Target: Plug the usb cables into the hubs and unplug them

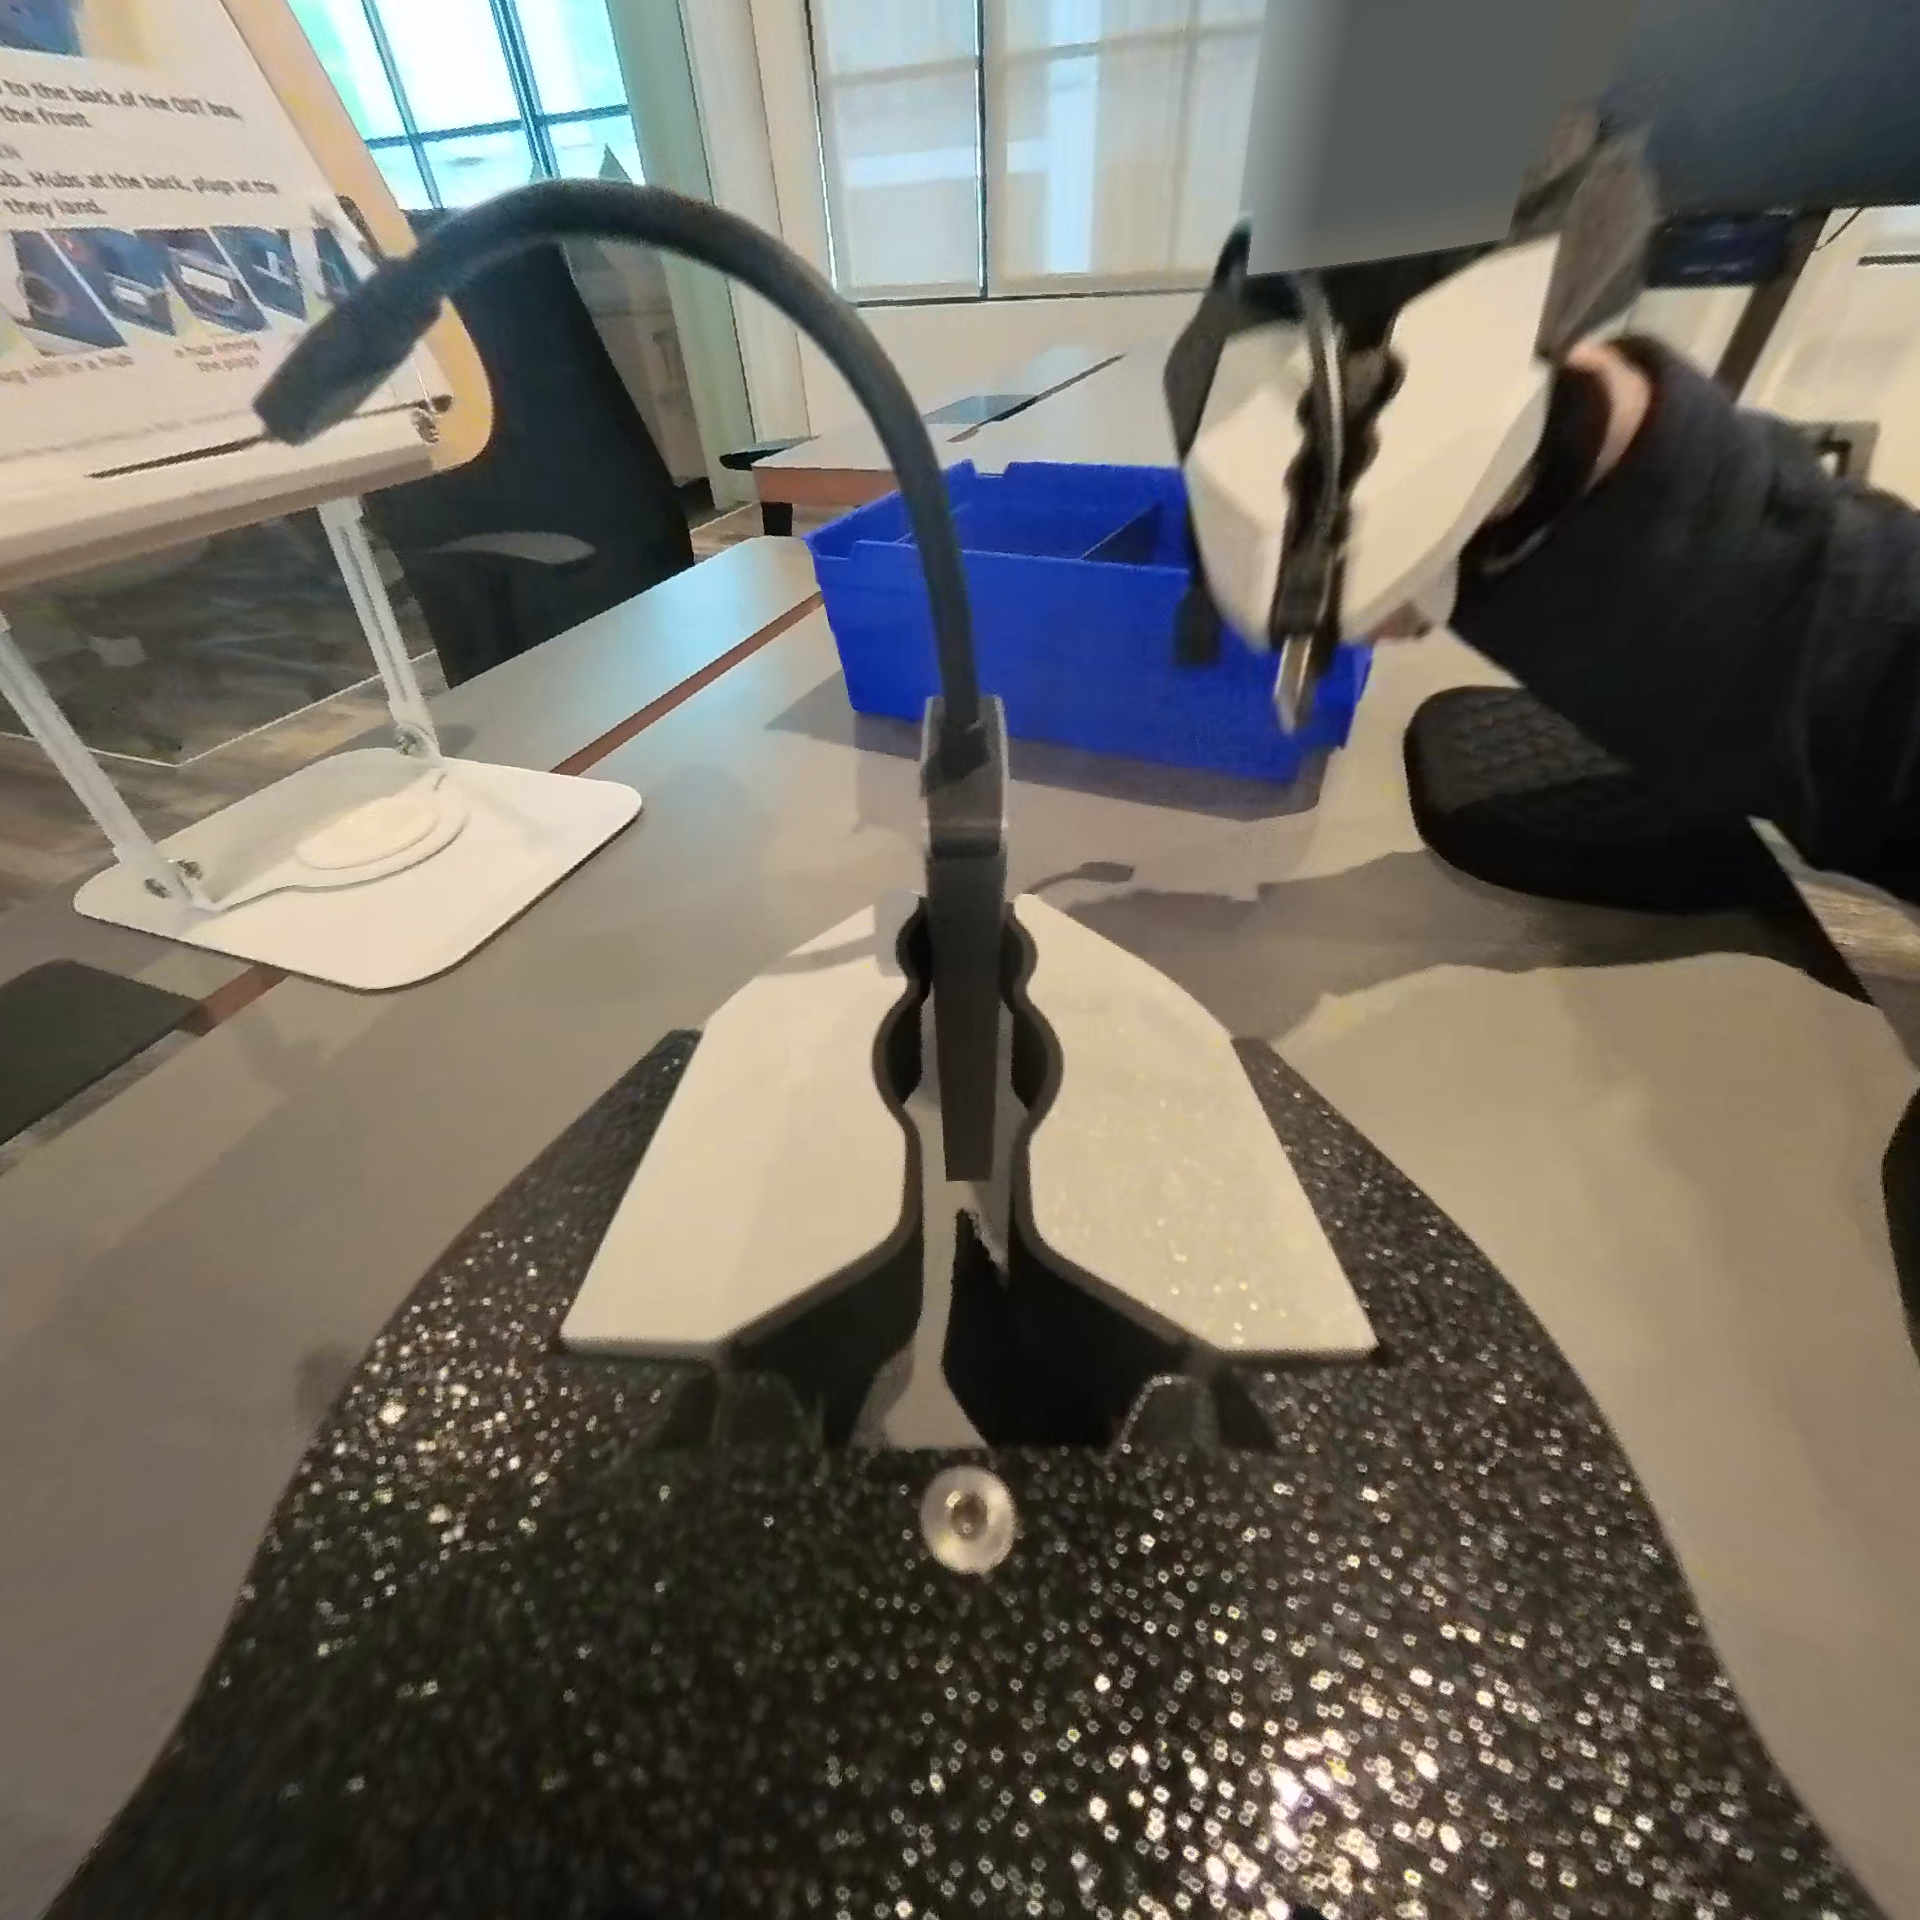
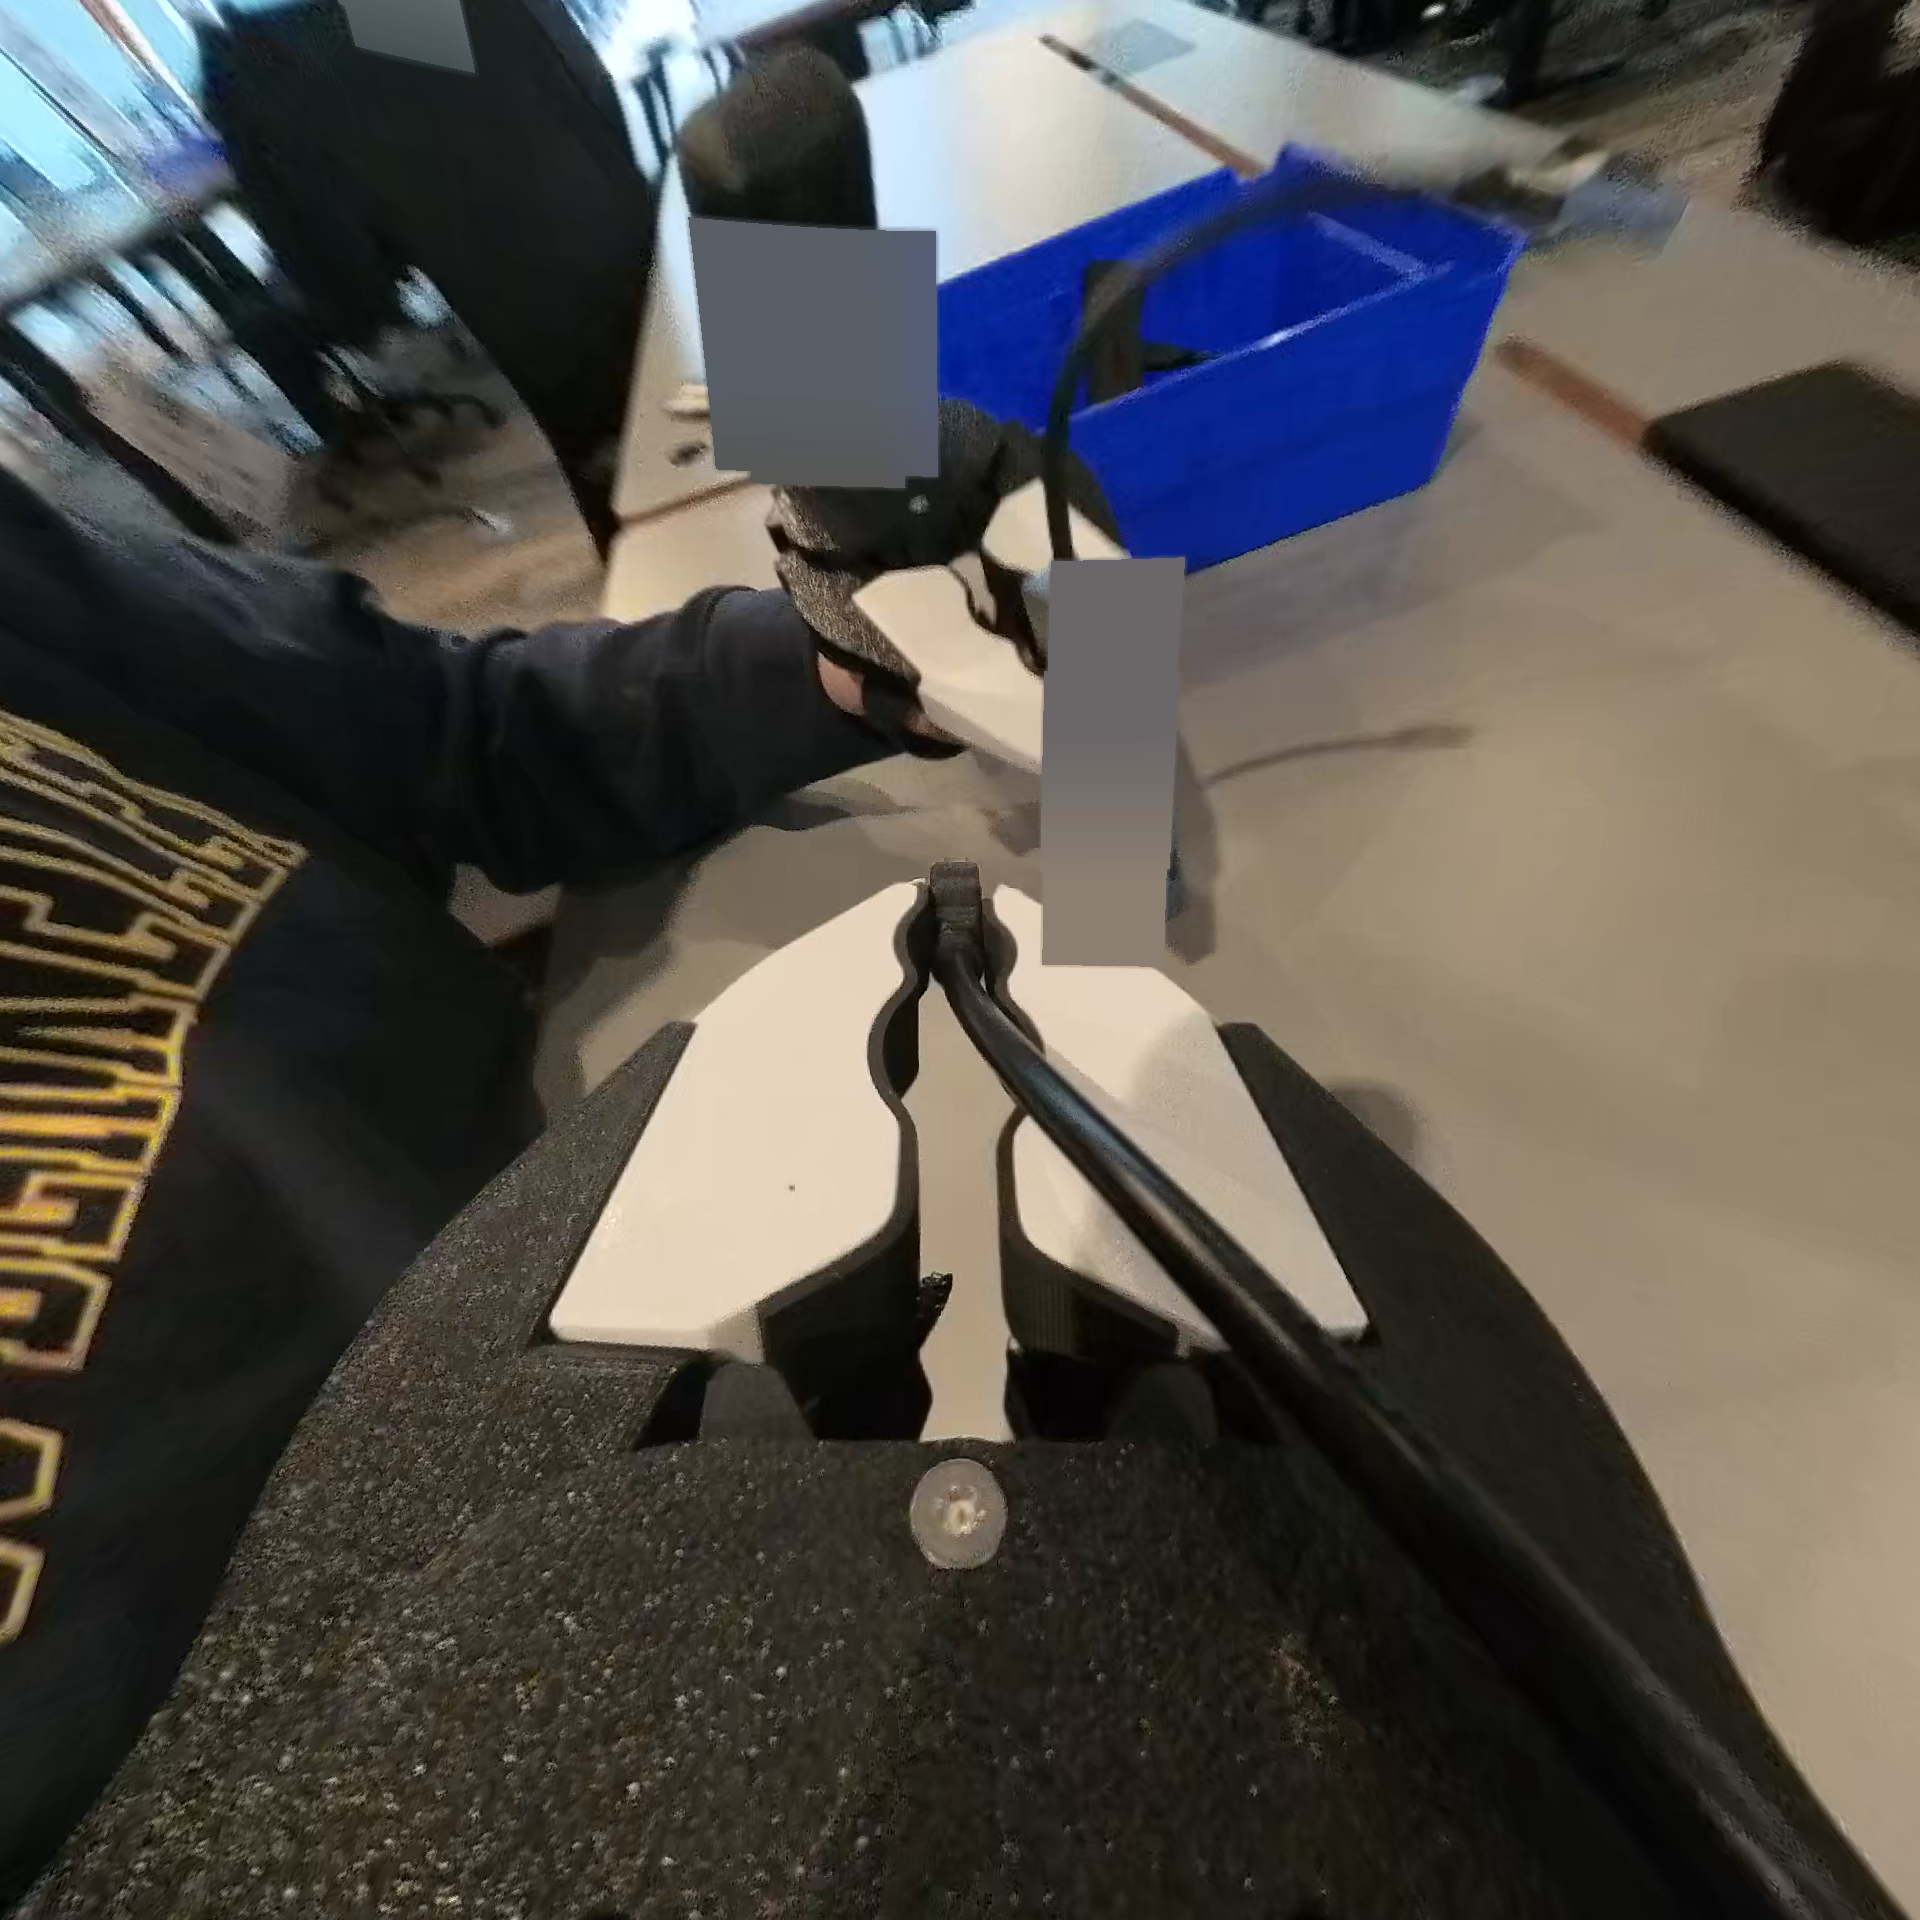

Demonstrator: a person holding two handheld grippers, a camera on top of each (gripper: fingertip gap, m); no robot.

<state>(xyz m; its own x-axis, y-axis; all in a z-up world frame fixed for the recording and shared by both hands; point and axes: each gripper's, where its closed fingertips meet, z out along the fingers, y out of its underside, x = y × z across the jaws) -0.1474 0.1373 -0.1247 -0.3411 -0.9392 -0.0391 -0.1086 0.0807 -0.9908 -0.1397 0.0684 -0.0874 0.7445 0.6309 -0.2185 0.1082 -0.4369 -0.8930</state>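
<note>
**Hub and plug both held above table**

The left gripper (image 1: pixel 968 935) is clamped on the slim dark hub (image 1: pixel 966 997), a rigid, light body whose stiff tail cable (image 1: pixel 727 270) arcs upward. The right gripper (image 2: pixel 951 914) pinches the USB plug (image 2: pixel 954 891) near its strain relief; the cable (image 2: pixel 1195 1216) trails back limply. Port faces are masked, so alignment is probably unverifiable.

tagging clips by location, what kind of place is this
Probably an office or lab workspace set up for data collection: long grey tables, large windows behind, an office chair, an instruction sheet on a stand and a blue parts bin.
</note>
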